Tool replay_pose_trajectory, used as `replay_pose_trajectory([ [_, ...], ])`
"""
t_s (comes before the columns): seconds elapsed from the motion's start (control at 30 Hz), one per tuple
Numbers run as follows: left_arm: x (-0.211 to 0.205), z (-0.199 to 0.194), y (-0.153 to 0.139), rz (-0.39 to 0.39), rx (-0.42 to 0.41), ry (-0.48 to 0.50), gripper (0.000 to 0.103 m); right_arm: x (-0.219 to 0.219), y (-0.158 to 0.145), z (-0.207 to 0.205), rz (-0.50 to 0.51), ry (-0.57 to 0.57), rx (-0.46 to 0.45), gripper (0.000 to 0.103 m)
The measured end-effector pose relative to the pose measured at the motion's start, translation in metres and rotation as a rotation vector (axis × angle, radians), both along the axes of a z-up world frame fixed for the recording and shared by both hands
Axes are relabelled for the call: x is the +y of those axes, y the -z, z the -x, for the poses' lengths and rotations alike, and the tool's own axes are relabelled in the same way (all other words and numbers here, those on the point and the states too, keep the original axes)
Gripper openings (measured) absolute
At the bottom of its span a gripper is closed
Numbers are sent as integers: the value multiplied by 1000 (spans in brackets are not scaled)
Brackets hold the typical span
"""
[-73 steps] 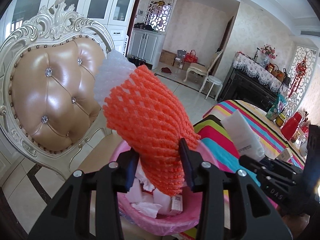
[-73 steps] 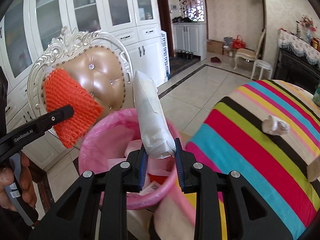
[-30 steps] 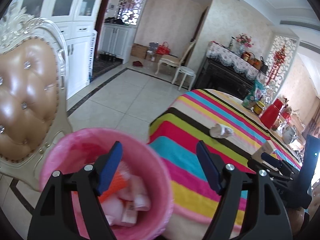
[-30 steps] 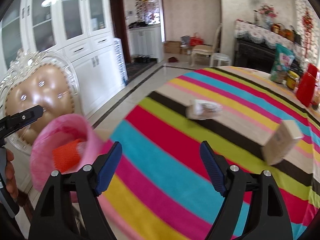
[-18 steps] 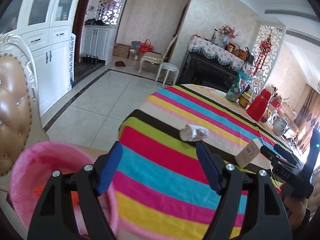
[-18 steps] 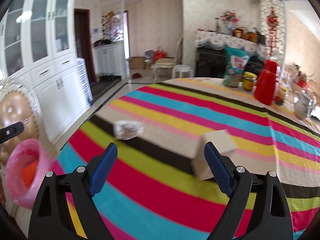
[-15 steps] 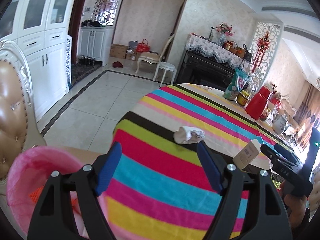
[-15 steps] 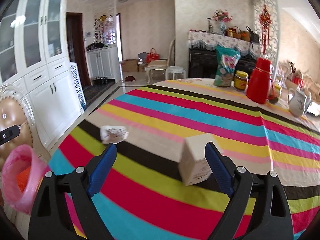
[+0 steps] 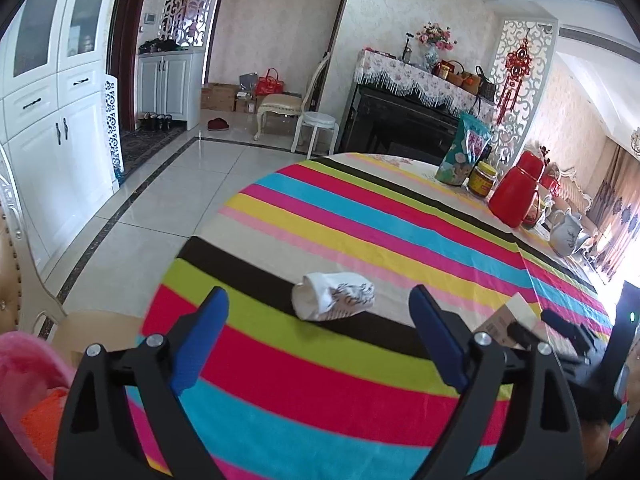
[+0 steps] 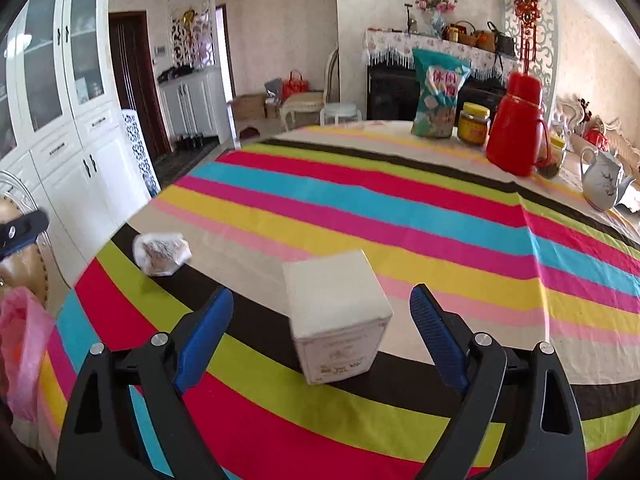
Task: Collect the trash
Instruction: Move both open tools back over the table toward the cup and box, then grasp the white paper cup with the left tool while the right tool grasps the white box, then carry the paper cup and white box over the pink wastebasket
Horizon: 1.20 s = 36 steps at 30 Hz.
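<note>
A crumpled white paper cup (image 9: pixel 333 295) lies on its side on the striped tablecloth (image 9: pixel 360 216); it also shows in the right wrist view (image 10: pixel 162 253). My left gripper (image 9: pixel 318 312) is open and empty, with the cup just beyond and between its fingers. A small cream box (image 10: pixel 338 312) stands on the cloth; its edge shows in the left wrist view (image 9: pixel 506 316). My right gripper (image 10: pixel 322 316) is open and empty, its fingers either side of the box. The pink-lined trash bin (image 9: pixel 24 392) holds the orange foam net (image 9: pixel 40 424) at lower left.
A teal snack bag (image 10: pixel 438 94), a yellow-lidded jar (image 10: pixel 474 122), a red thermos (image 10: pixel 518 132) and a white teapot (image 10: pixel 602 184) stand at the table's far side. A tan padded chair (image 10: pixel 20 256) is at the left, by the bin (image 10: pixel 22 344).
Both grippers have opened, dropped the orange net and white wrapper into the bin, and swung right over the table. The cup and box now sit closer between the fingers.
</note>
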<state>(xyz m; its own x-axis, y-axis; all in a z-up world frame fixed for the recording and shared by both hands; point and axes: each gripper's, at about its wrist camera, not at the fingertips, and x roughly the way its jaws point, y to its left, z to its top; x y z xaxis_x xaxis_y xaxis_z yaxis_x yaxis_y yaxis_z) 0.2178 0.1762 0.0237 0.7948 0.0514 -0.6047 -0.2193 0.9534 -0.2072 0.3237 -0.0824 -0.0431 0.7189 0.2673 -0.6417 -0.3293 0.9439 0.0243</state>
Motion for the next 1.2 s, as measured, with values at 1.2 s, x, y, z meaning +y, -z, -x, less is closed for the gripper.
replay_pose_trajectory([
  [1.2, -29, -64, 64, -80, 165, 10, 64, -2, 10, 4, -47, 15, 71, 50],
])
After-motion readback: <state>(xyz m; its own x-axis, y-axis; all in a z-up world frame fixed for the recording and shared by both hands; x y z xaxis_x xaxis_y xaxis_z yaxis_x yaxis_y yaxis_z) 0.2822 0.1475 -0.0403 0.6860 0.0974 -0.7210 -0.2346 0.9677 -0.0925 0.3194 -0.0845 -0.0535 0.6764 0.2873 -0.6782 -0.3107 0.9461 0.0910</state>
